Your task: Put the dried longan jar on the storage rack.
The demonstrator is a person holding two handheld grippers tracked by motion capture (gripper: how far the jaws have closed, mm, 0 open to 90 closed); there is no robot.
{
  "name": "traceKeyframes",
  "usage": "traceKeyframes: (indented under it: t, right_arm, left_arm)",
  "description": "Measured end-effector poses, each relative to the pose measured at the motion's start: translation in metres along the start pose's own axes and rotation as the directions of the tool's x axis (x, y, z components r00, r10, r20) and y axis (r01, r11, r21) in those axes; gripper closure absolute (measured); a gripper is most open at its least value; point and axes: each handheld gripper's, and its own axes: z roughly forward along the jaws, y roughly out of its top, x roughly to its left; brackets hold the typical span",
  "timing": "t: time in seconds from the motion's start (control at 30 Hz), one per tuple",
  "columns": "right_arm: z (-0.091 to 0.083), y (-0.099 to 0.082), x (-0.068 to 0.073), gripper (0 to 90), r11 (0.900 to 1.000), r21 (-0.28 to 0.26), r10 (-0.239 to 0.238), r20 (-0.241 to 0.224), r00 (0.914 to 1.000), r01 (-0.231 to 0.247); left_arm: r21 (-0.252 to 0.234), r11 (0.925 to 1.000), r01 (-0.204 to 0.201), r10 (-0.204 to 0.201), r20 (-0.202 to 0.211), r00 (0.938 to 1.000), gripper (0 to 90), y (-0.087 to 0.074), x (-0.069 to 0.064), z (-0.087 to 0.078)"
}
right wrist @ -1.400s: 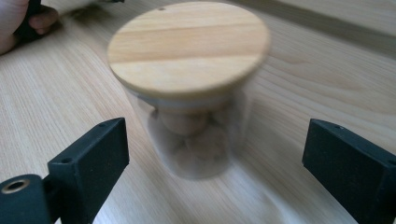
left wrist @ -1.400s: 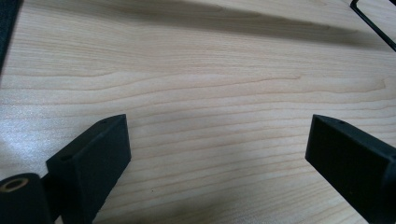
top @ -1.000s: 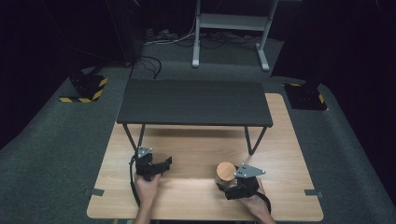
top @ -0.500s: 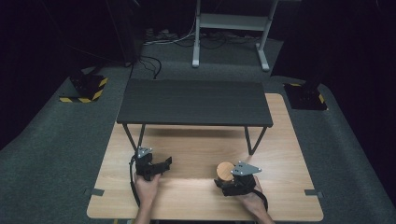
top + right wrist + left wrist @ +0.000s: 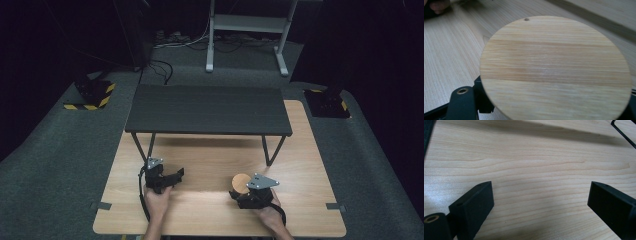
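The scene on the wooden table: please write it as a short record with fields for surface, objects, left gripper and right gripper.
surface: light wooden table
objects: round wooden disc; low black shelf standing on thin legs at the far half of the table
left gripper: open, bare wood between the jaws
right gripper: disc in front of it, covering the jaws; grip cannot be told

light wooden table (image 5: 210, 160), black slatted bench (image 5: 207, 109) standing on it
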Motion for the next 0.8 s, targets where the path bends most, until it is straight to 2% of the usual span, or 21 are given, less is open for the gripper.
traceKeyframes:
  t: [0.8]
  right_arm:
    - [-0.0052, 0.0016, -0.0053, 25.0, 1.0, -0.009, 0.001, -0.012, 0.9999, -0.001]
  left_arm:
    - [0.001, 1.0, -0.002, 0.002, -0.002, 1.0, 6.7, 0.0004, -0.0005, 0.0002]
